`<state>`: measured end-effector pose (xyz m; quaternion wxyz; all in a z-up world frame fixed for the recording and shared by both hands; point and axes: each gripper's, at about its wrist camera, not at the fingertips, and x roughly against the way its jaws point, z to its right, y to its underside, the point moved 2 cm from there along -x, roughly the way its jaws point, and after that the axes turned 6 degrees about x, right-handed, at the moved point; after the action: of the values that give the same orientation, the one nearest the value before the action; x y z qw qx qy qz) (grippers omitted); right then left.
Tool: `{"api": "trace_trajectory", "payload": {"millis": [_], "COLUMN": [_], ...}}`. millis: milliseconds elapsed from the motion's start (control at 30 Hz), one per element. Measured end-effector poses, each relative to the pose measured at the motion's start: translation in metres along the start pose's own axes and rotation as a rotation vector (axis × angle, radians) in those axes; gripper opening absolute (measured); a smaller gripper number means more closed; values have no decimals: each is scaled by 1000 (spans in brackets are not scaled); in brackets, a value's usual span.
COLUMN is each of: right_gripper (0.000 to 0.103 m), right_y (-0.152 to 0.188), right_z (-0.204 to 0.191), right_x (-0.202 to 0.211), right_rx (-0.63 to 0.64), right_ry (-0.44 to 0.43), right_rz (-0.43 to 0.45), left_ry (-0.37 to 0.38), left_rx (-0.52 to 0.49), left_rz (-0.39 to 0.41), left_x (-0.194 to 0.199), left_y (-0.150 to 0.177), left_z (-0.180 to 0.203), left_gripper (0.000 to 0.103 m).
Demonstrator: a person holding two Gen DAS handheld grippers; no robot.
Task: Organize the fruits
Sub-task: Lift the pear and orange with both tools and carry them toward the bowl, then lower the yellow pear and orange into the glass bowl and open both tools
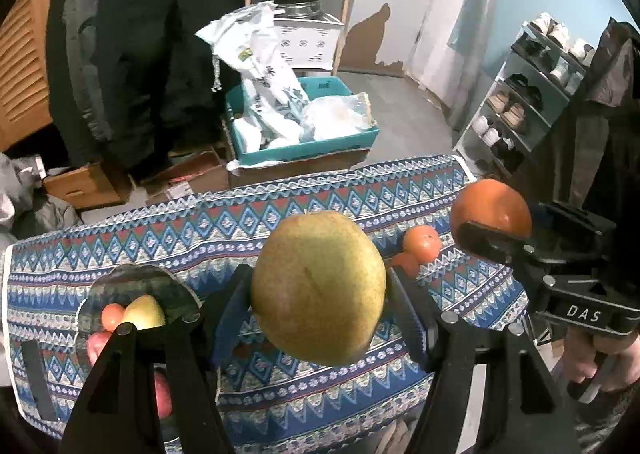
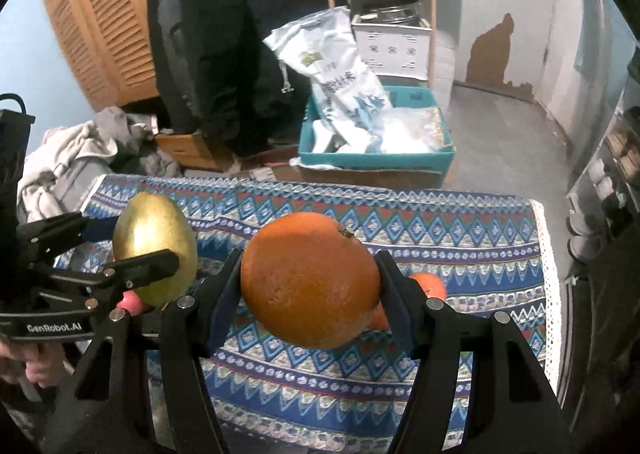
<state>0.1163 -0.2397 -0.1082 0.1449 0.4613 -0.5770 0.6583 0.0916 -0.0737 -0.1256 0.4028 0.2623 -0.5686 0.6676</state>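
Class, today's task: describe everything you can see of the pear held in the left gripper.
The pear is large, rounded and yellow-green with fine speckles and a faint reddish-brown blush low on one side. Its skin looks smooth and unbroken. It is held clear above the patterned tablecloth, clamped on both flanks by the left gripper, whose pads press its sides. Nothing else touches it. From the right wrist view it sits left of the orange.

my left gripper covers much of the glass plate near the table's left edge, so i can't count the fruit on it. behind the pear one small orange is half hidden. in the right wrist view the big orange hides most of two small ones. the shoes on the rack are too small to tell apart.
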Motion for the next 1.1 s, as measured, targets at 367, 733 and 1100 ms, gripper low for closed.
{"api": "trace_trajectory", "payload": {"millis": [367,733,1100], "right_gripper": [65,65,65], "right_y": [0,-11,-28], "right_z": [-41,-82,-124], "right_x": [-20,-48,-80], "right_rx": [51,72,110], "right_ry": [-72,-147,-209], "right_rz": [-41,-82,-111], "left_ry": [-18,-48,-83], "left_rx": [68,157,225], "left_rz": [8,-15,-34], "left_x": [12,9,1], "left_y": [18,39,60], "left_z": [-48,-105,-154], "left_gripper": [70,69,69]}}
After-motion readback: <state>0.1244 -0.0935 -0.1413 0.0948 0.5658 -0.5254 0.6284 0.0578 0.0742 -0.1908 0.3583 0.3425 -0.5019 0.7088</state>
